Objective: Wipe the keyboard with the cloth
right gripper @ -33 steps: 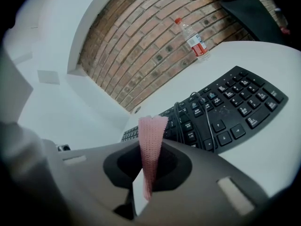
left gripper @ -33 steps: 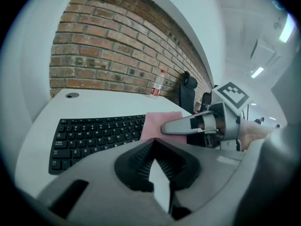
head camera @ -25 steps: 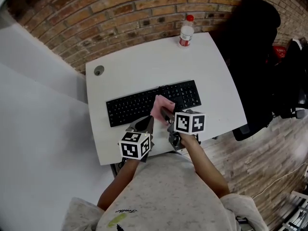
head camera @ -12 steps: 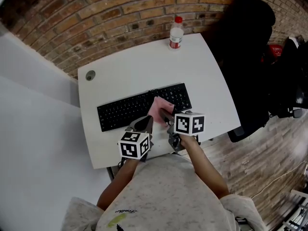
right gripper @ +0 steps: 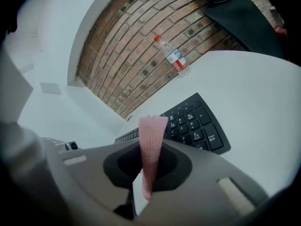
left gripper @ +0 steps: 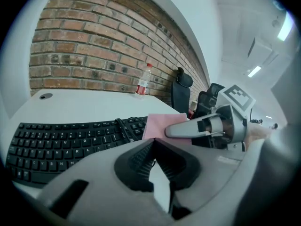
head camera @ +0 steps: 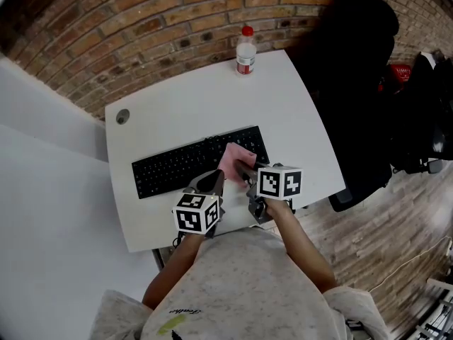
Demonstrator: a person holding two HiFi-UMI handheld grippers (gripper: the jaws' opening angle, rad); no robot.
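A black keyboard (head camera: 185, 163) lies across the white desk (head camera: 205, 98). In the head view my right gripper (head camera: 241, 167) is shut on a pink cloth (head camera: 236, 157) that rests over the keyboard's right end. The right gripper view has the cloth (right gripper: 153, 131) standing as a narrow strip pinched between the jaws, with the number keys (right gripper: 197, 121) beyond. My left gripper (head camera: 217, 178) hovers at the keyboard's near edge, just left of the cloth. Seen in the left gripper view, its jaws (left gripper: 154, 141) meet with nothing between them, and the cloth (left gripper: 160, 125) and the keyboard (left gripper: 66, 138) lie ahead.
A plastic water bottle (head camera: 245, 49) with a red cap stands at the desk's far edge by the brick wall. A round cable hole (head camera: 123, 116) sits at the far left corner. A black office chair (head camera: 357, 62) stands to the right of the desk.
Both grippers and the cloth have shifted right along the keyboard, from past its middle to its right end. The right gripper keeps its hold on the cloth.
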